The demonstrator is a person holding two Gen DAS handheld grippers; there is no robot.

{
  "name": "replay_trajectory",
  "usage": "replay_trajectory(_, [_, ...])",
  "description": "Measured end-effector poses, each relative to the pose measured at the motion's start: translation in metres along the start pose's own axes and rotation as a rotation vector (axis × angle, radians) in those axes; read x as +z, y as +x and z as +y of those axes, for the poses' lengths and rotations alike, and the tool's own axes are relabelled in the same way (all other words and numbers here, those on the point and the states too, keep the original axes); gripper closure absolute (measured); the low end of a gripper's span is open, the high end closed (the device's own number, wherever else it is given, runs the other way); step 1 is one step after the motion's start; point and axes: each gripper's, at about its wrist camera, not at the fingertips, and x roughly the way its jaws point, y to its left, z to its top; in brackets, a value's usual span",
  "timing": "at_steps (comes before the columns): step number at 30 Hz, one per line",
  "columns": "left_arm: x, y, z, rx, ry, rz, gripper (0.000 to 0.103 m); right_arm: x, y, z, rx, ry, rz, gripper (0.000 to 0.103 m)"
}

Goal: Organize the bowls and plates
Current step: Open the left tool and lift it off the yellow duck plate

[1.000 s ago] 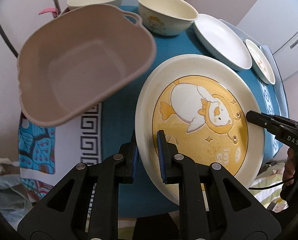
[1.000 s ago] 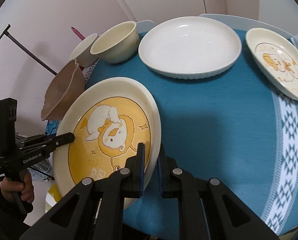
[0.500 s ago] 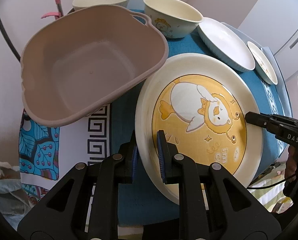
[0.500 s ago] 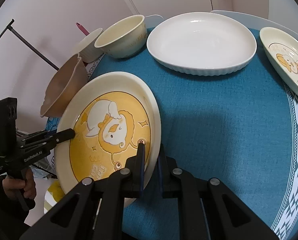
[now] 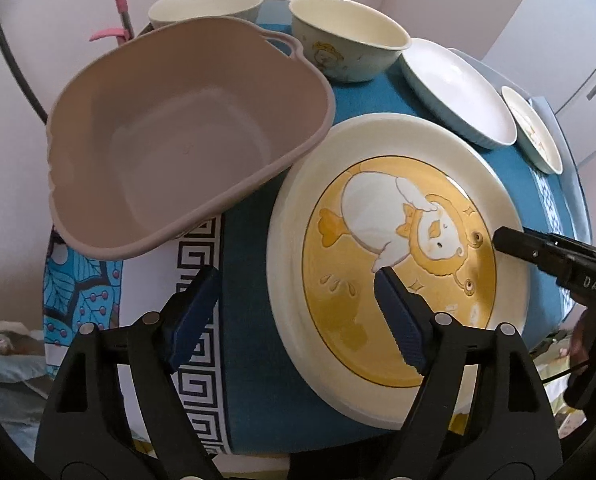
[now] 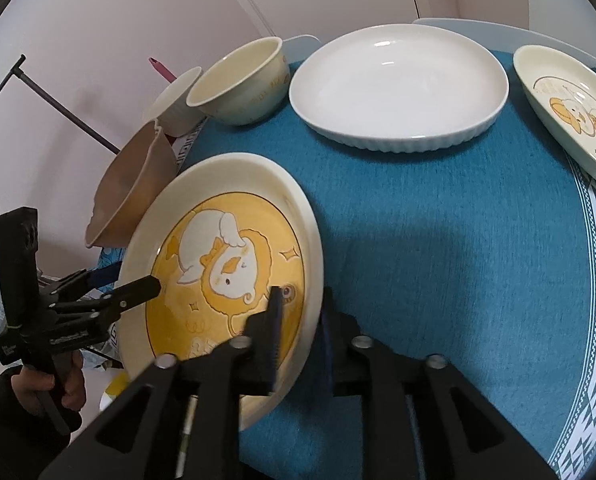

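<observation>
Where the left wrist view looks down, the left gripper, jaws just sprung wide, straddles the duck plate rim on the teal tablecloth; the pink basin hides part of one of two bowls. From the right wrist, the right gripper, jaws just parting, brackets the rim without pressing; three plates show, the far-right one cropped.

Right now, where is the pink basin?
Left wrist view, upper left: the pink basin overhangs the table's left edge, beside the duck plate, before two bowls.
</observation>
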Motion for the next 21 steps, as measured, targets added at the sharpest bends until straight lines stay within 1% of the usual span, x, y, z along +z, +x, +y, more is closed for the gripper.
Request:
replay_trajectory(1, [0.000,0.001,-0.001,0.008,0.006,0.006,0.025,0.000,0.000,0.000,0.003,0.001,-0.002,0.053])
replay_trajectory(2, [0.000,0.002,-0.003,0.013,0.013,0.008,0.025,0.000,0.001,0.000,0.010,0.007,0.002,0.028])
replay_trajectory(3, [0.000,0.002,-0.005,0.017,0.018,0.009,0.025,0.000,0.000,-0.002,0.015,0.018,0.000,0.018])
replay_trajectory(8, [-0.003,-0.003,-0.010,0.029,0.026,0.003,0.025,-0.001,-0.008,-0.005,0.004,0.032,-0.027,0.018])
replay_trajectory(13, [-0.003,-0.025,-0.011,0.034,0.010,-0.005,0.025,0.000,-0.025,0.000,-0.009,0.027,-0.049,0.018])
replay_trajectory(14, [-0.002,-0.032,-0.012,0.042,0.005,-0.007,0.024,0.001,-0.031,0.002,-0.010,0.023,-0.057,0.013])
replay_trajectory(15, [0.001,-0.041,-0.013,0.048,0.000,-0.010,0.024,0.002,-0.038,0.006,-0.015,0.013,-0.067,0.000])
replay_trajectory(16, [0.004,-0.049,-0.015,0.048,-0.002,-0.018,0.024,0.004,-0.049,0.012,-0.023,-0.007,-0.087,0.000])
replay_trajectory(17, [0.009,-0.063,-0.017,0.044,-0.007,-0.042,0.023,0.006,-0.057,0.016,-0.033,-0.026,-0.104,0.000])
replay_trajectory(18, [0.012,-0.073,-0.017,0.038,-0.009,-0.064,0.017,0.009,-0.068,0.022,-0.049,-0.047,-0.128,0.000])
replay_trajectory(19, [0.015,-0.083,-0.020,0.029,-0.012,-0.091,0.008,0.013,-0.081,0.028,-0.065,-0.069,-0.154,0.000])
replay_trajectory(21, [0.027,-0.105,-0.026,0.000,-0.013,-0.171,0.000,0.022,-0.101,0.034,-0.089,-0.092,-0.199,0.000])
